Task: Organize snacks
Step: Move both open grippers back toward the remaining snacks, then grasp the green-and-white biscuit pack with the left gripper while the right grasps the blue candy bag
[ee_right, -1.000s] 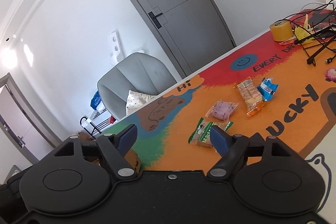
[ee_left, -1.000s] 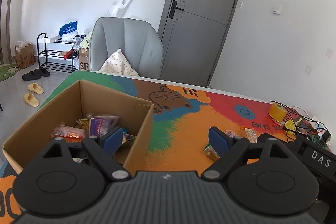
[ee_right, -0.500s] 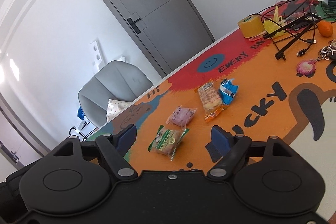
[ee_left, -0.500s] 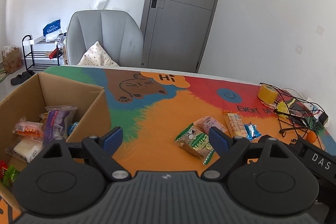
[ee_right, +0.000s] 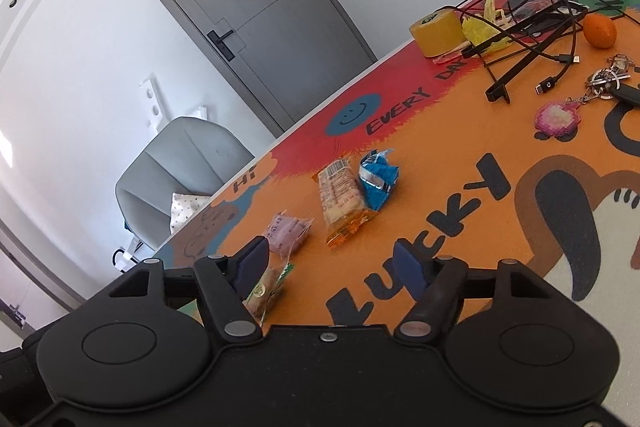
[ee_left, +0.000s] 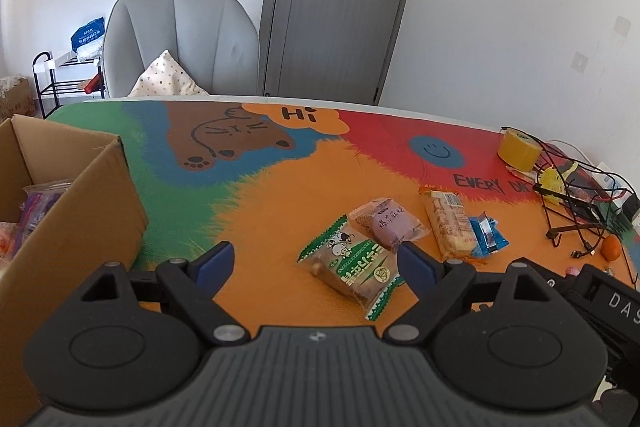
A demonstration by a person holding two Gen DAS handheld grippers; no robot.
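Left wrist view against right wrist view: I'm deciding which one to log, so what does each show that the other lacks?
Only the left wrist view shows the cardboard box with snacks inside, and the open left gripper. Only the right wrist view shows the keys with a pink keychain and the open right gripper, whose jaws have just been closing on nothing. Both show the green snack pack, purple pack, orange pack, blue pack, tape roll and orange fruit.

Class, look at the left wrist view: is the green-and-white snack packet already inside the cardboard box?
No. The green-and-white snack packet lies on the orange part of the table mat, well apart from the cardboard box at the left edge.
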